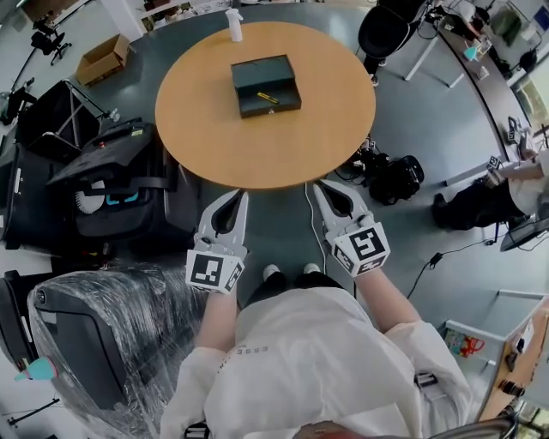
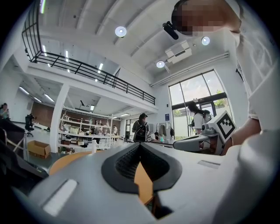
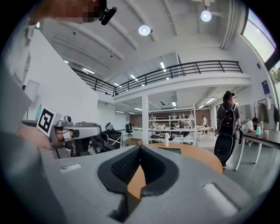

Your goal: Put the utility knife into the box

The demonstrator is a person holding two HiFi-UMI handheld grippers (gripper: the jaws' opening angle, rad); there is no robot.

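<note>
An open dark green box (image 1: 266, 85) sits near the middle of the round wooden table (image 1: 214, 137). A yellow and black utility knife (image 1: 267, 98) lies inside it. My left gripper (image 1: 244, 195) and right gripper (image 1: 316, 184) hang side by side just off the table's near edge, well short of the box. Both are shut with nothing between the fingers. In the left gripper view the jaws of the left gripper (image 2: 140, 145) meet in front of the table. The right gripper (image 3: 140, 148) also points at the table, with the box (image 3: 171, 150) far ahead.
A white spray bottle (image 1: 234, 24) stands at the table's far edge. Black equipment cases (image 1: 111, 171) and a plastic-wrapped chair (image 1: 94, 343) crowd the left. A black bag (image 1: 395, 176) and cables lie on the floor at right. A cardboard box (image 1: 103, 58) sits far left.
</note>
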